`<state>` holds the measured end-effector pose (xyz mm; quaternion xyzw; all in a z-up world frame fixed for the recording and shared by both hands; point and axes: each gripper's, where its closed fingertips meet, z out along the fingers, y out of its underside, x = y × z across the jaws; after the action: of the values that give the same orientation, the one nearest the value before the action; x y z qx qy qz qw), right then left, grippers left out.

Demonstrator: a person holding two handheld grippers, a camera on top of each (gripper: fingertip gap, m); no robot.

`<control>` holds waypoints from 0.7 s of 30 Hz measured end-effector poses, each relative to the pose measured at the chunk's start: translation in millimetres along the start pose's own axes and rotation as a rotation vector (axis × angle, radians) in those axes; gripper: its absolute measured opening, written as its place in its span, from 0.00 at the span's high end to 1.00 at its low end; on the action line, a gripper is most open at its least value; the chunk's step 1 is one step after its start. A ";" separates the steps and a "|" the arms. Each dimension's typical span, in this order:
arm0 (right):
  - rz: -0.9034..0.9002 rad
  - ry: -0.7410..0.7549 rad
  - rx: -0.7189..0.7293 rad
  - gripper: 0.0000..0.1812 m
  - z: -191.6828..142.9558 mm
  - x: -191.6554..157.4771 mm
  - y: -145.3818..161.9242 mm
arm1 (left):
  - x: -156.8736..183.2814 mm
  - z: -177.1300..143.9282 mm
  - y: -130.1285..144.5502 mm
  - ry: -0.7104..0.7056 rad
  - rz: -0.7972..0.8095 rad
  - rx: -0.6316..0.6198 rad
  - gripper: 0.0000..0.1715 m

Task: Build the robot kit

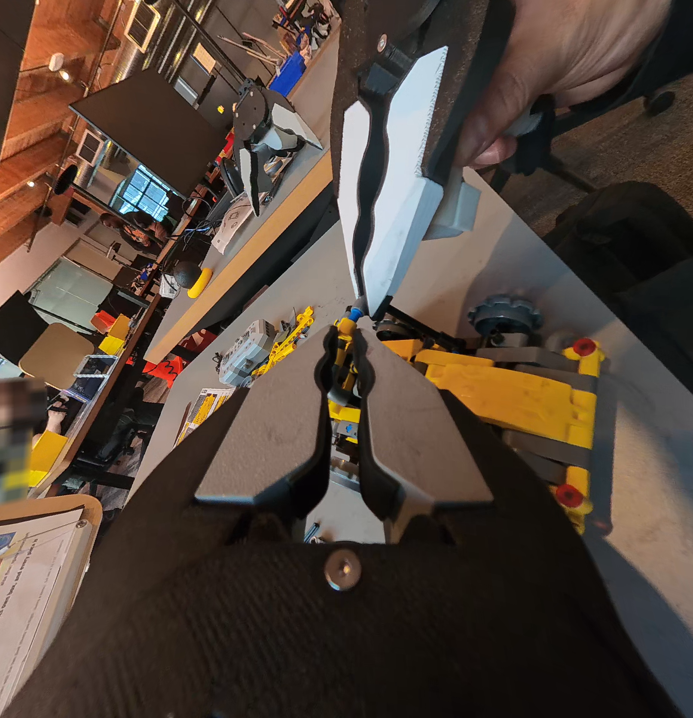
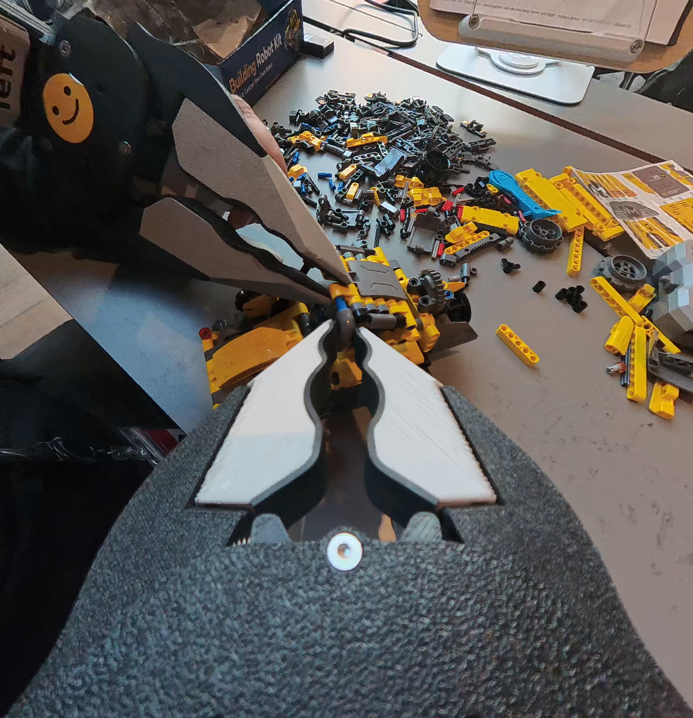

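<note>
A yellow and grey brick-built vehicle (image 1: 512,384) lies on the grey table (image 1: 648,505); it also shows in the right wrist view (image 2: 380,303). My left gripper (image 1: 343,334), with grey fingers, is shut on a yellow beam (image 1: 344,351) at the vehicle's end. It enters the right wrist view from the upper left (image 2: 337,289). My right gripper (image 2: 345,330), with white fingers, is shut on a small grey elbow piece (image 2: 345,320) joined to a blue pin (image 2: 340,305) on that beam. In the left wrist view the right gripper (image 1: 366,307) comes down from above, tip to tip with the left.
A pile of loose black, yellow and grey pieces (image 2: 395,155) covers the table beyond the vehicle. There are yellow beams (image 2: 570,202), an instruction sheet (image 2: 656,202), a grey block (image 2: 683,287) and a dark box (image 2: 259,66). A spare gripper (image 1: 267,132) stands on another table. My two grippers' fingertips are within a few centimetres of each other.
</note>
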<state>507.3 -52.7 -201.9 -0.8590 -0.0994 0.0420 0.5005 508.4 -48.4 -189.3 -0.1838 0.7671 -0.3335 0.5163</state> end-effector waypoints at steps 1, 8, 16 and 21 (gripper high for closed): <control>-0.011 0.005 -0.005 0.95 -0.1 0.1 0.1 | 0.1 0.0 -0.2 -0.001 0.001 0.000 0.97; -0.195 0.119 -0.068 0.97 -0.4 2.4 -0.2 | 1.4 1.9 -0.2 -0.005 0.042 -0.013 0.97; -0.262 0.181 -0.076 0.97 -0.8 6.3 1.4 | 2.8 5.7 -0.9 -0.012 0.079 -0.039 0.97; -0.313 0.178 -0.078 0.98 -0.2 7.2 2.7 | 3.9 7.3 -0.7 0.010 0.078 -0.041 0.97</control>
<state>514.7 -52.6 -203.9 -0.8521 -0.1886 -0.1163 0.4741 513.4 -53.6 -193.3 -0.1626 0.7829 -0.2983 0.5212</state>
